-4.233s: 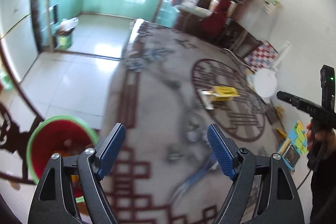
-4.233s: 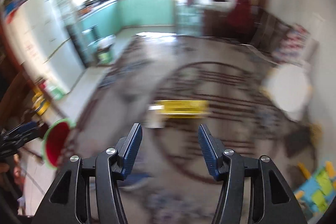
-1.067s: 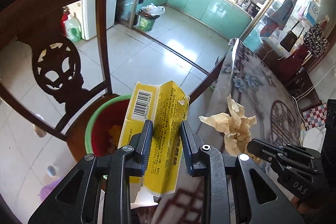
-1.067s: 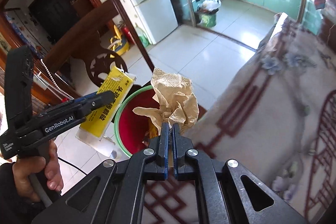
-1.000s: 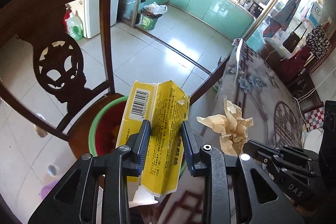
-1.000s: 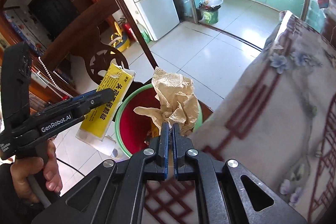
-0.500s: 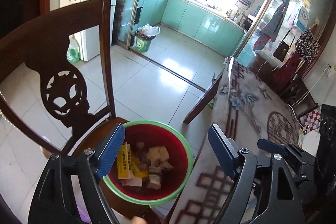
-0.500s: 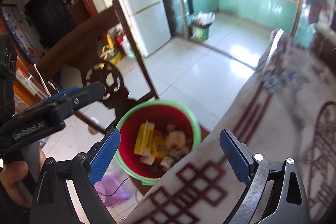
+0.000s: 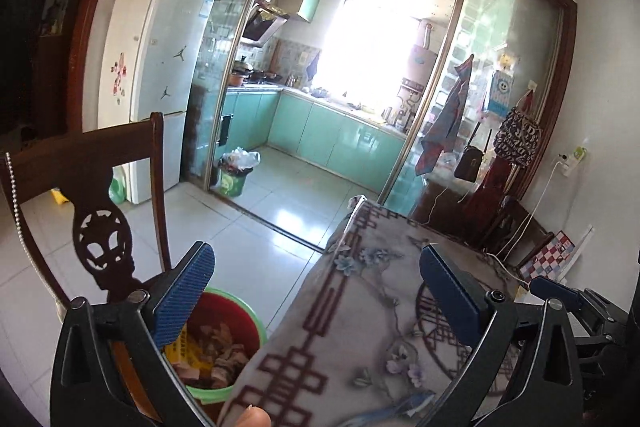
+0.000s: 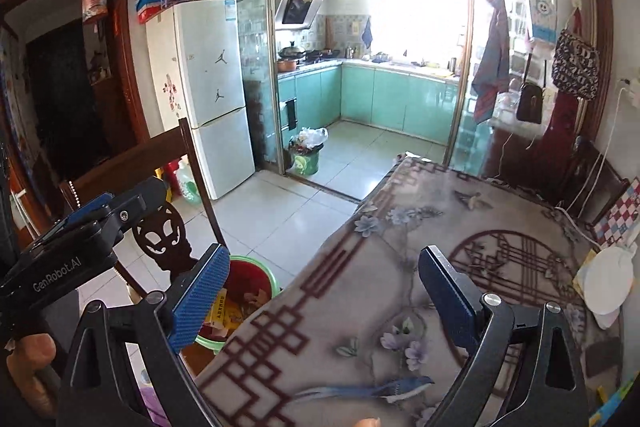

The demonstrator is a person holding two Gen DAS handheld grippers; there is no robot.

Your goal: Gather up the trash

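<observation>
A patterned cloth (image 10: 420,259) is covering the table (image 9: 360,327). A white round object (image 10: 608,275) is lying near its far right edge, and a red bin (image 10: 256,283) with a green rim is sitting on a wooden chair seat (image 9: 124,363) just beside the table.

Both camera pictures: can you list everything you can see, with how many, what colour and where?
bucket: one, red with a green rim, on the chair seat beside the table
trash: several scraps, yellow and tan, inside the bucket
chair: one, dark brown wood, left of the table
table: one, grey cloth with maroon pattern, lower right
fridge: one, white, by the kitchen doorway
kitchen bin: one, green, full, at the doorway
cabinets: a row, teal, in the kitchen
white round thing: one, at the table's right edge
left hand-held gripper: one, black with blue pads, open
right hand-held gripper: one, black with blue pads, open
</observation>
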